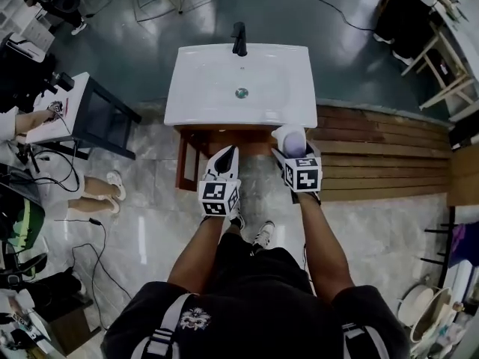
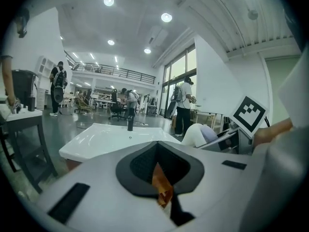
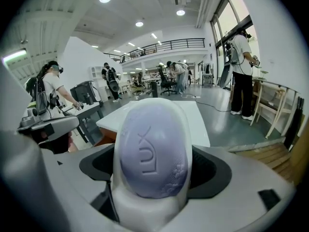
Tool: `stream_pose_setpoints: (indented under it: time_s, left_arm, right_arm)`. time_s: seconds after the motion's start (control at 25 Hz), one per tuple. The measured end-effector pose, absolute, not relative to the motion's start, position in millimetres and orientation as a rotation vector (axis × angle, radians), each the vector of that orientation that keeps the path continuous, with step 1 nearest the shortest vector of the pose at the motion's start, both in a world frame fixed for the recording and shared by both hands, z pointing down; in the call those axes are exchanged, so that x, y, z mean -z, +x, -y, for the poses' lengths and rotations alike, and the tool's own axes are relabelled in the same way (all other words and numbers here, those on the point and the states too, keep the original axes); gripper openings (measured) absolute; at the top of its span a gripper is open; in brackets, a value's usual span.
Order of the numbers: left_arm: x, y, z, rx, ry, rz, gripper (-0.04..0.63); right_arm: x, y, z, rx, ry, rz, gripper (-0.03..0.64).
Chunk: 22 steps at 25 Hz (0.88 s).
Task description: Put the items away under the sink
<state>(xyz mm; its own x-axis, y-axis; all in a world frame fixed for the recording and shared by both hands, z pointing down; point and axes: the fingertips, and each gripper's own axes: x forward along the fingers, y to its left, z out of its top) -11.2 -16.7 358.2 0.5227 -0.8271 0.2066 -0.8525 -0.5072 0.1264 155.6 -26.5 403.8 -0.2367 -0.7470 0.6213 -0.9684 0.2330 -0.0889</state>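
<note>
My right gripper (image 1: 293, 154) clamps the lilac oval soap bar (image 3: 152, 153) in its white dish (image 3: 145, 211) so nothing slips. My left gripper (image 1: 226, 158) is pinched together, empty.

Just ahead of the left tool (image 1: 227, 155) and the right tool (image 1: 290, 146), a white sink (image 1: 202, 99) with a black faucet (image 1: 239, 39) tops a brown wooden cabinet (image 1: 187, 159) on the pale tiled floor (image 1: 150, 223), with wooden decking (image 1: 382, 155) off the right tool's right side.
</note>
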Motion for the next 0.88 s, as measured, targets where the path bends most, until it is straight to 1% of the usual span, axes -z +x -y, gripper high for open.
stream_pose_setpoints:
  time_s: [0.44,0.68,0.88]
  left_arm:
    - [-407,-50,20,-0.223,2.504,1.441,0.003]
    - [-449,-59,42,-0.281,2.577,1.393,0.003]
    - [-488,-58,57,-0.263,2.598,1.387,0.003]
  right_arm:
    - [-456,125,10,-0.698,1.546,2.033,0.469]
    - [-494,118,17,-0.688,1.563,2.015,0.469]
    - [-545,115,29,-0.698,1.584,1.998,0.469]
